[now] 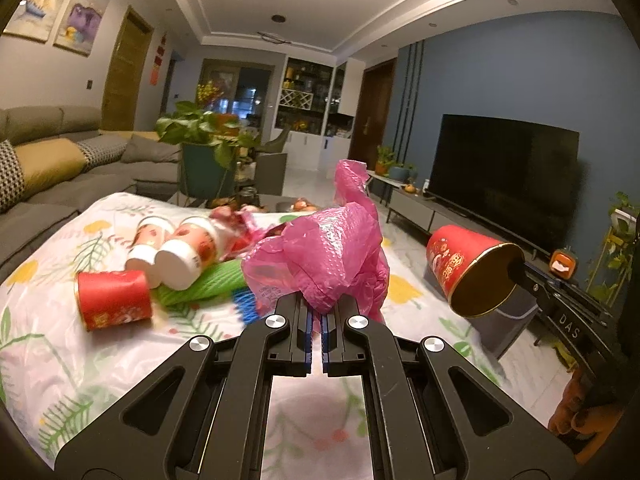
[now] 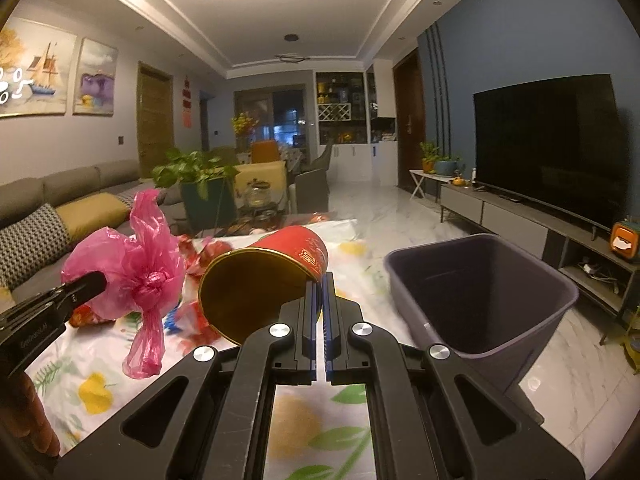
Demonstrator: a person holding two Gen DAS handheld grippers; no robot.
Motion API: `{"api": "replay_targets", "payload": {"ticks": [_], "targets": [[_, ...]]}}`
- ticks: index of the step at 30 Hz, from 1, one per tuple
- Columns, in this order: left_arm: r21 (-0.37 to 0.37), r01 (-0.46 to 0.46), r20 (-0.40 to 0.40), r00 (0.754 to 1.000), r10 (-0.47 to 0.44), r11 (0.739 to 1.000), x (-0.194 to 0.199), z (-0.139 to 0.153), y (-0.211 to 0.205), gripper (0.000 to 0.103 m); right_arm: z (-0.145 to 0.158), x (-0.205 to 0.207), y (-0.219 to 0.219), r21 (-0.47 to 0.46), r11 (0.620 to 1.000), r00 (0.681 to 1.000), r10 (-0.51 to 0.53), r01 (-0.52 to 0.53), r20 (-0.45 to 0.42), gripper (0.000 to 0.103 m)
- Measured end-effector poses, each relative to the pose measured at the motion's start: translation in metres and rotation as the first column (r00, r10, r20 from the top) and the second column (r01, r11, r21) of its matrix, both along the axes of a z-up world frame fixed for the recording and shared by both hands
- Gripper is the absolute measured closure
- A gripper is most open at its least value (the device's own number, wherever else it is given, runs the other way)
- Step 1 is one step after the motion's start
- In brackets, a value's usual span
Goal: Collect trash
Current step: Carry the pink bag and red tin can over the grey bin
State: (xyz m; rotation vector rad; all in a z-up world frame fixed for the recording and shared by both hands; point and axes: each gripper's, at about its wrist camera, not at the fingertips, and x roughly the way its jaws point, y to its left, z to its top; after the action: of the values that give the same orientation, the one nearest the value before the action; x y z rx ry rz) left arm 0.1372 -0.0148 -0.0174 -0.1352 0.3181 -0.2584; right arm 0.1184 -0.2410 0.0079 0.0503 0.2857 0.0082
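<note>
Bin [image 2: 480, 280] looked empty. Left claw [image 1: 318, 316] clenched pink bag [image 1: 332, 256]; right claw [image 2: 322, 300] clenched red cup [image 2: 264, 280]. Cups [image 1: 114, 300] remained on table [image 1: 60, 340].

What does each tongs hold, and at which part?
Left tongs: pink plastic bag, pinched at its bunched part. Right tongs: red cup, by its rim.
</note>
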Motion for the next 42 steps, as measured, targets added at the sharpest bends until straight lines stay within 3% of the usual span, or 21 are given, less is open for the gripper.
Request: {"api": "replay_targets", "payload": {"ticks": [12,22,30,42], "targets": [[0.016,0.099,0.04,0.994,-0.099,0.995,0.017,0.02,-0.06,0.101,0.013,-0.005,-0.041,0.0,0.995,0.994,-0.095,0.095,0.046,0.1],[0.046,0.203,0.087,0.975,-0.206,0.978,0.033,0.034,-0.133,0.101,0.015,-0.008,-0.095,0.02,0.975,0.971,-0.224,0.223,0.079,0.1],[0.052,0.265,0.093,0.959,-0.269,0.963,0.058,0.03,-0.185,0.101,0.017,-0.005,-0.137,0.038,0.949,0.944,-0.316,0.314,0.094,0.1],[0.026,0.319,0.065,0.945,-0.321,0.947,0.091,0.014,-0.223,0.101,0.007,0.011,-0.151,0.05,0.937,0.933,-0.349,0.346,0.086,0.1]]}}
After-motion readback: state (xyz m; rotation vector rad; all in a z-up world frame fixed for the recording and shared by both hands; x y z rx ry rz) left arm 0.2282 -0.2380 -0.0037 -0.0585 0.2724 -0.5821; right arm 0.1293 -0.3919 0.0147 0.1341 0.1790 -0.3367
